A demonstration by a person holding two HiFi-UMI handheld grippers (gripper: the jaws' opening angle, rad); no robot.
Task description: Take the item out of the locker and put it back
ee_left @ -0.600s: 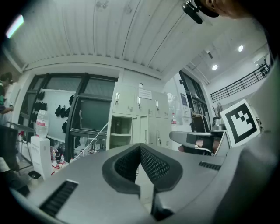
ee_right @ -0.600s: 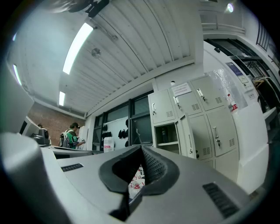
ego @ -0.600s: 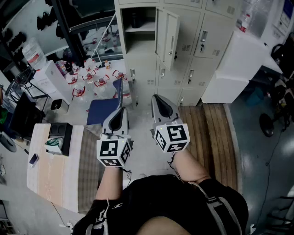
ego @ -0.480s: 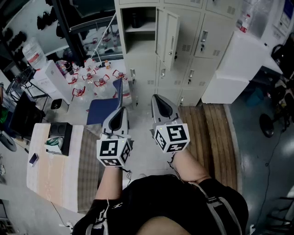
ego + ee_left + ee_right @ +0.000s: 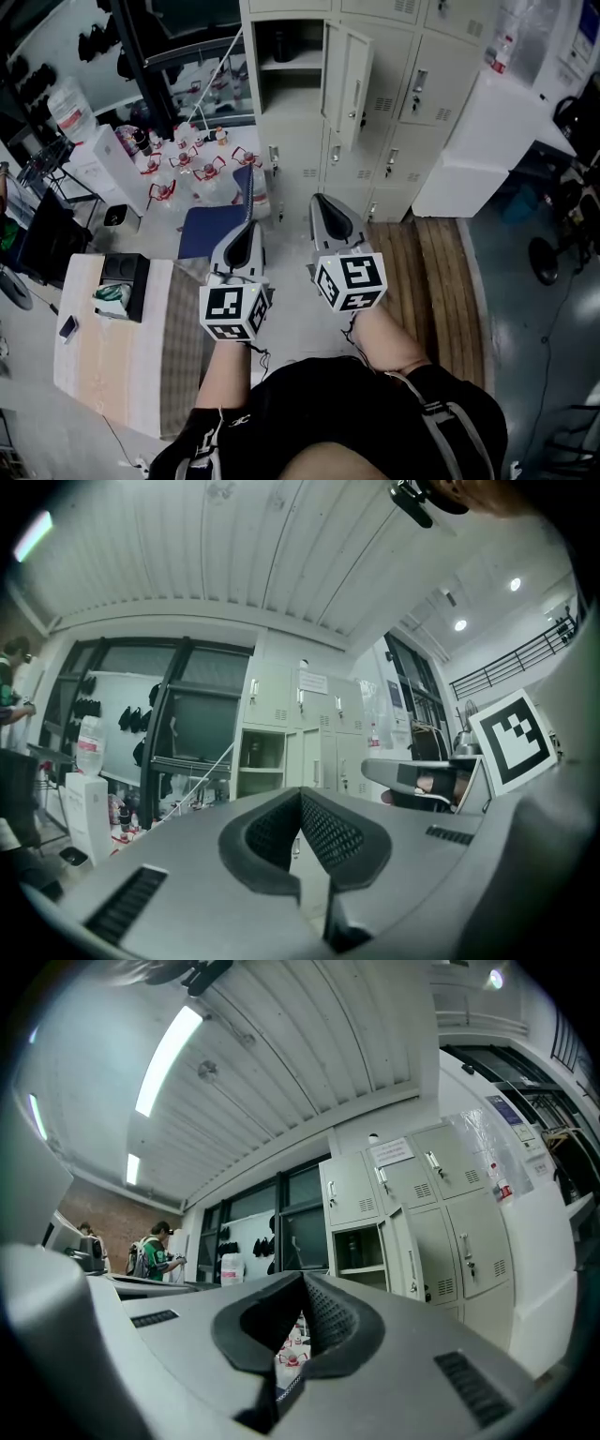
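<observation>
— What's worn?
— A black fabric top (image 5: 356,412) with grey shoulder straps (image 5: 433,422).
— And the tools?
— A smooth pale-grey left gripper (image 5: 250,225) and right gripper (image 5: 320,200), with black ribbed pads (image 5: 333,832). Each carries a black-and-white marker cube (image 5: 234,311).

Even, cool indoor light from ceiling tube lights (image 5: 169,1049); shadows soft. Both gripper views bulge fisheye-fashion, corners vignetted dark; head view sharp.

The bare floor (image 5: 289,234) in front of me leads straight to the open locker (image 5: 291,89), its door (image 5: 354,84) swung out on the right, with a blue chair (image 5: 208,230) and bottles (image 5: 192,169) crowding the left side.
</observation>
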